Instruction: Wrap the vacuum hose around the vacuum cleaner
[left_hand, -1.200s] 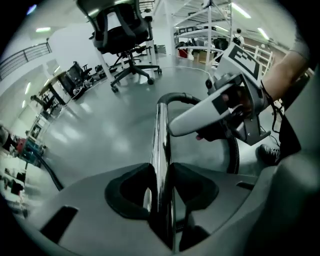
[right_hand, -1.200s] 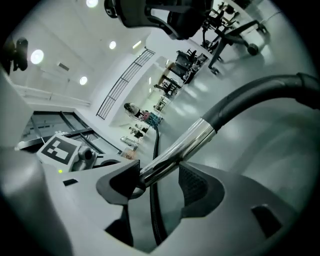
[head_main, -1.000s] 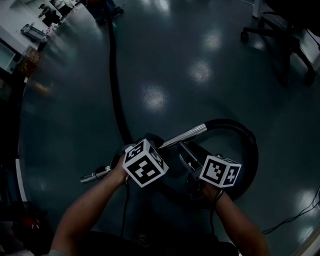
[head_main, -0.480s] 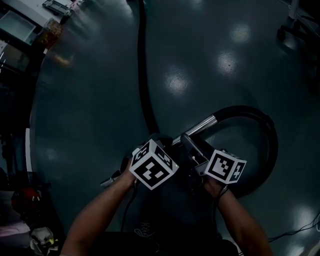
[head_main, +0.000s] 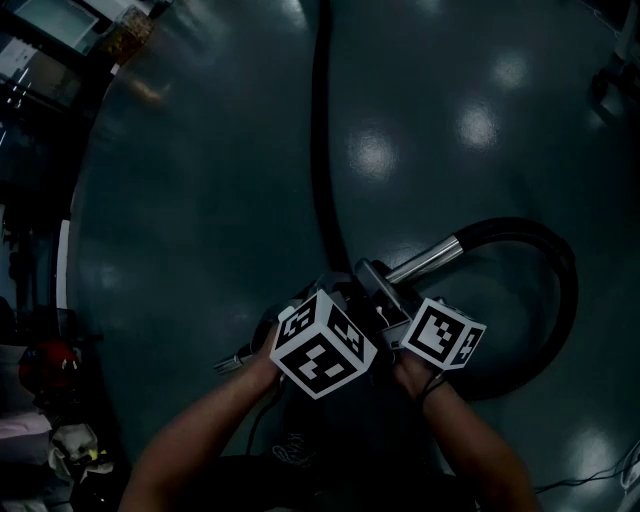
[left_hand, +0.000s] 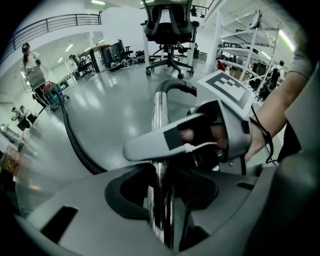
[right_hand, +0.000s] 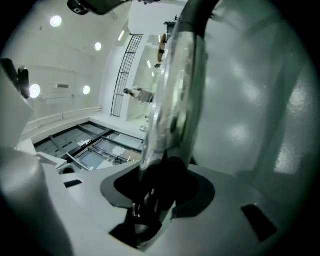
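The chrome wand tube slants up to the right, and the black hose curls from its top end in a wide loop on the floor. A second stretch of hose runs straight away from me. My left gripper points steeply down, shut on the tube, pads either side. My right gripper lies nearly level with the tube between its jaws. Those jaws have just been closing and still stand wide. The vacuum's body is lost in the dark under my arms.
An office chair and metal shelving stand beyond the tube. People and a cart are far off at the left. Clutter lines the left edge of the floor. A thin cable lies at the bottom right.
In the head view both grippers and the tube have shifted to the right, the hose loop with them. The left marker cube has rolled. The straight hose now runs up the picture's middle.
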